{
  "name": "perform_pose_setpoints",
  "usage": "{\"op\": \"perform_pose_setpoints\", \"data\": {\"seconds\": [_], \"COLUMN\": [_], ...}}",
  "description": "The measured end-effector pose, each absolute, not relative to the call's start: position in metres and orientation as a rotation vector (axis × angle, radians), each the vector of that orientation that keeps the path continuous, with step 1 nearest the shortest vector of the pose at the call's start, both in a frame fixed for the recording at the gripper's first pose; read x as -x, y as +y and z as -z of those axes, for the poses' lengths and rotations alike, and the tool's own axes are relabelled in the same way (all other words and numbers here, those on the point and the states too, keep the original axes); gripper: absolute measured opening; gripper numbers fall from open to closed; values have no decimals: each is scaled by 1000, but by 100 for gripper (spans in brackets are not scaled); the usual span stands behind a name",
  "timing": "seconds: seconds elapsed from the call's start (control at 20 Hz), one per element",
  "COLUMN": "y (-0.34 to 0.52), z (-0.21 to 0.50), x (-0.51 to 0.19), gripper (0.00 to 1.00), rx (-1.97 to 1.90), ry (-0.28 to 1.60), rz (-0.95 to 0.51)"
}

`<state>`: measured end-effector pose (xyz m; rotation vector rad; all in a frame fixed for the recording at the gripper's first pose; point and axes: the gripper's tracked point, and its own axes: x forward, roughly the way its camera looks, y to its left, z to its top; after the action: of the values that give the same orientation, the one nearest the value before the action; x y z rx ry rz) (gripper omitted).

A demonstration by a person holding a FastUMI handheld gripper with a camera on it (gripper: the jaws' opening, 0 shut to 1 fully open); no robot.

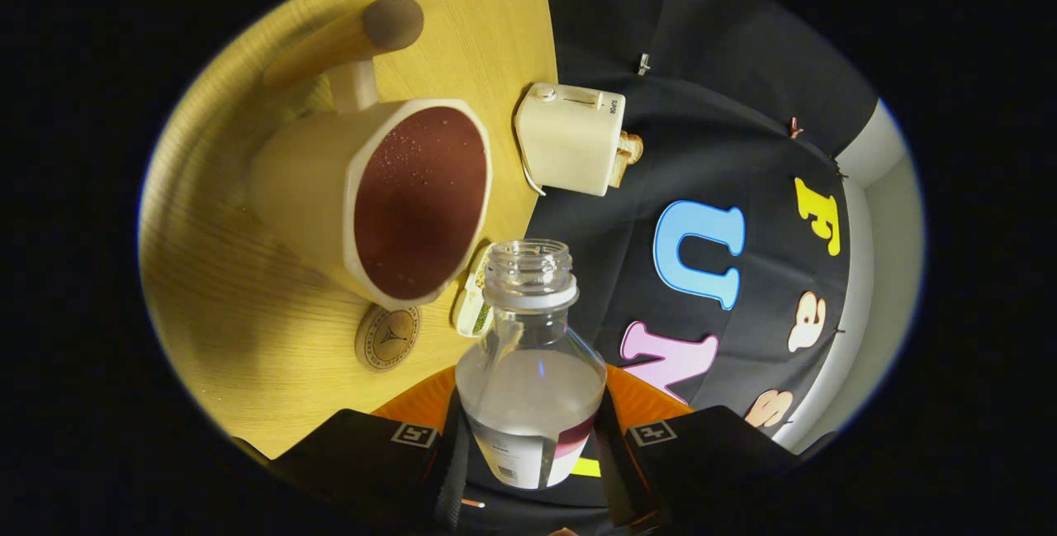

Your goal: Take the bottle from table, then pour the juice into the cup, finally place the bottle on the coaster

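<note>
Pour step: hand-held gripper (528,453) clamps the uncapped bottle (530,371), tilted beside the cup (388,197). Next: place it on the coaster (387,337), lower left of the frame.

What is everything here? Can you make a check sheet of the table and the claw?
Surface: wooden table, bare where seen.
Job's things: open bottle with clear liquid, tilted toward the cup; cup shows droplets inside; round coaster beside the cup.
Clutter: toaster with bread; wooden roller; small packet.
Claw: claw shut on the bottle.
Cables: thin cord at the toaster.
Surroundings: black cloth wall.
</note>
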<state>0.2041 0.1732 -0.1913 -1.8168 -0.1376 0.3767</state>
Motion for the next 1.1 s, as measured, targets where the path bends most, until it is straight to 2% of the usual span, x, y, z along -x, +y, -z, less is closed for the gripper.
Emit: {"op": "perform_pose_setpoints", "data": {"seconds": [1.1], "y": [197], "z": [180], "x": [-209], "gripper": [68], "rx": [2064], "ry": [-323], "rz": [-481]}}
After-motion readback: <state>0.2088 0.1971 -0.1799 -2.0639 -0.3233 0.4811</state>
